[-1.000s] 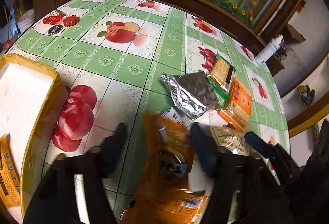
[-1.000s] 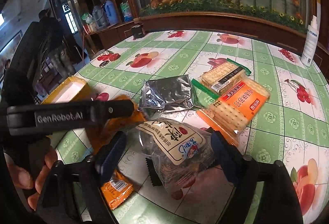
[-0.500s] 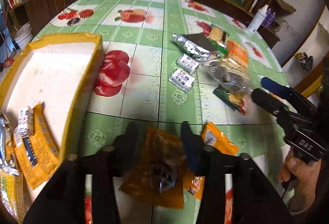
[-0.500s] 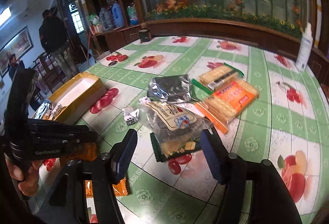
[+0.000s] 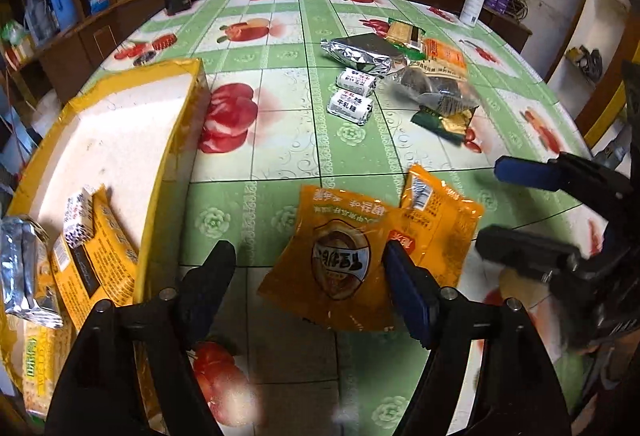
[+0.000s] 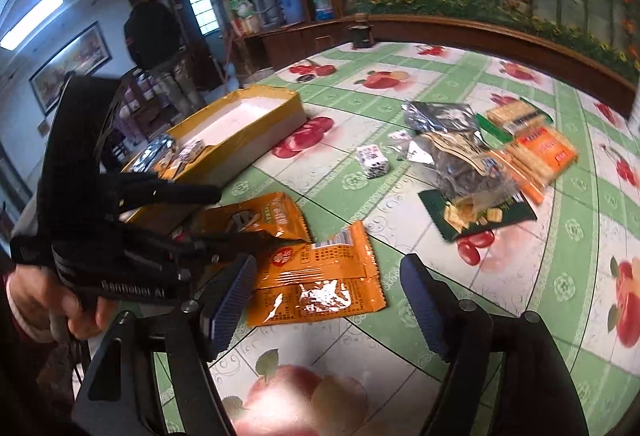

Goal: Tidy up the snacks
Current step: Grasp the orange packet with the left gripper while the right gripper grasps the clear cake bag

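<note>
Box: shallow yellow cardboard box with white floor (image 5: 120,124) at 9 o'clock on the green fruit-print tablecloth (image 5: 280,156) — its near end holds a silver foil pack (image 5: 20,268), an orange packet (image 5: 96,256) and a small white wrapped sweet (image 5: 78,216).
Left gripper (image 5: 308,276): jaws have just been opening, now apart; the orange round-emblem snack pouch (image 5: 340,260) lies between them, the right pad touching its edge, not clamped.
Second pouch: orange, label side up (image 6: 320,276), just beside it.
Right gripper (image 6: 326,300): wide apart, nothing held.
Pile: 1 o'clock — foil bag (image 5: 360,52), cracker packs (image 6: 536,152), two white rolls (image 5: 352,104).
Writing: "GenRobot.AI" on the left gripper body.
</note>
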